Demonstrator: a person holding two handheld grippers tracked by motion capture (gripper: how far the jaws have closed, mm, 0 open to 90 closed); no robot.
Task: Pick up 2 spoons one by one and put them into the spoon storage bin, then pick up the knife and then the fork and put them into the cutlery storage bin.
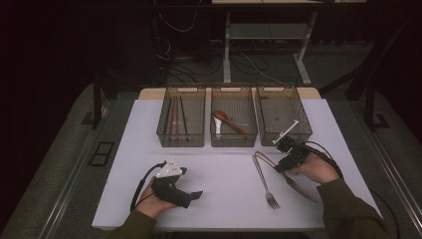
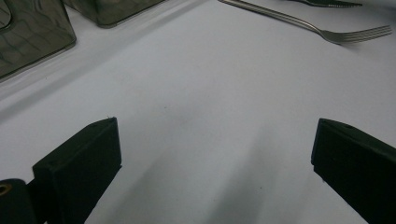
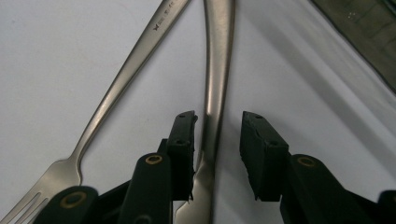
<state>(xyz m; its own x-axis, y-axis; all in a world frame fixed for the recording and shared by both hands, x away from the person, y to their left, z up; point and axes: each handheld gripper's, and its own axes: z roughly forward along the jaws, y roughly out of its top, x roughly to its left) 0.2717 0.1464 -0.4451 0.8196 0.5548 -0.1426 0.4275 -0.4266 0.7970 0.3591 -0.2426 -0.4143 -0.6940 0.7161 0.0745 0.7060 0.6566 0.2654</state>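
Knife (image 3: 215,93) flat on the white bench (image 1: 224,174) beside the fork (image 1: 263,179), right gripper (image 3: 217,140) fingers spread either side of its handle, not pinching, left gripper (image 2: 215,158) fingers spread wide over bare bench.

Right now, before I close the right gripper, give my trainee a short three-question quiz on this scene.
1. True or false: the left gripper has open jaws with nothing between them.
2. Fill in: the piece lying between the jaws of the right gripper is a ____.
3. Which bin holds the spoons? A left, B middle, C right.
Key: 1 true; 2 knife; 3 B, the middle bin.
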